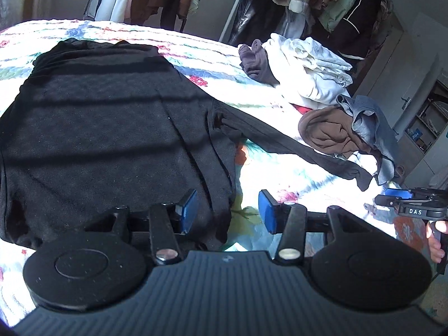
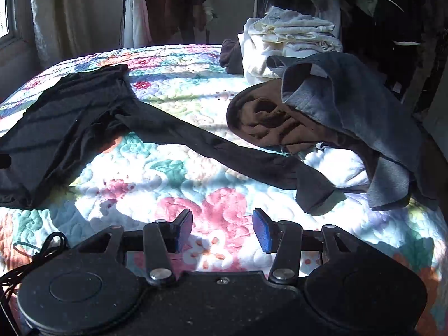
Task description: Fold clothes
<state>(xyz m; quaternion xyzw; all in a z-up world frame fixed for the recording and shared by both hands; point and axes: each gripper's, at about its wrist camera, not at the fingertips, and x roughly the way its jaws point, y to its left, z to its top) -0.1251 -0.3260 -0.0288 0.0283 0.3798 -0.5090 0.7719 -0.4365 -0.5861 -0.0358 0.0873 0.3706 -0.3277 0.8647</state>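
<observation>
A black long-sleeved top (image 1: 92,117) lies spread on the floral quilt (image 1: 212,53), one sleeve (image 1: 294,145) stretched out to the right. In the right wrist view the top (image 2: 64,117) lies at the left, and its sleeve (image 2: 224,151) runs to a cuff (image 2: 316,193) just beyond my right gripper. My left gripper (image 1: 226,210) is open and empty, with its blue pads astride the top's near right edge. My right gripper (image 2: 222,231) is open and empty above bare quilt (image 2: 179,179). It also shows at the right edge of the left wrist view (image 1: 406,198).
A heap of brown (image 2: 268,123) and grey (image 2: 350,106) garments lies on the right of the bed. Folded white clothes (image 2: 288,39) and a dark piece (image 2: 231,56) are stacked behind. Hanging clothes (image 1: 322,0) fill a rail beyond the bed. A curtained window (image 2: 50,14) is at the left.
</observation>
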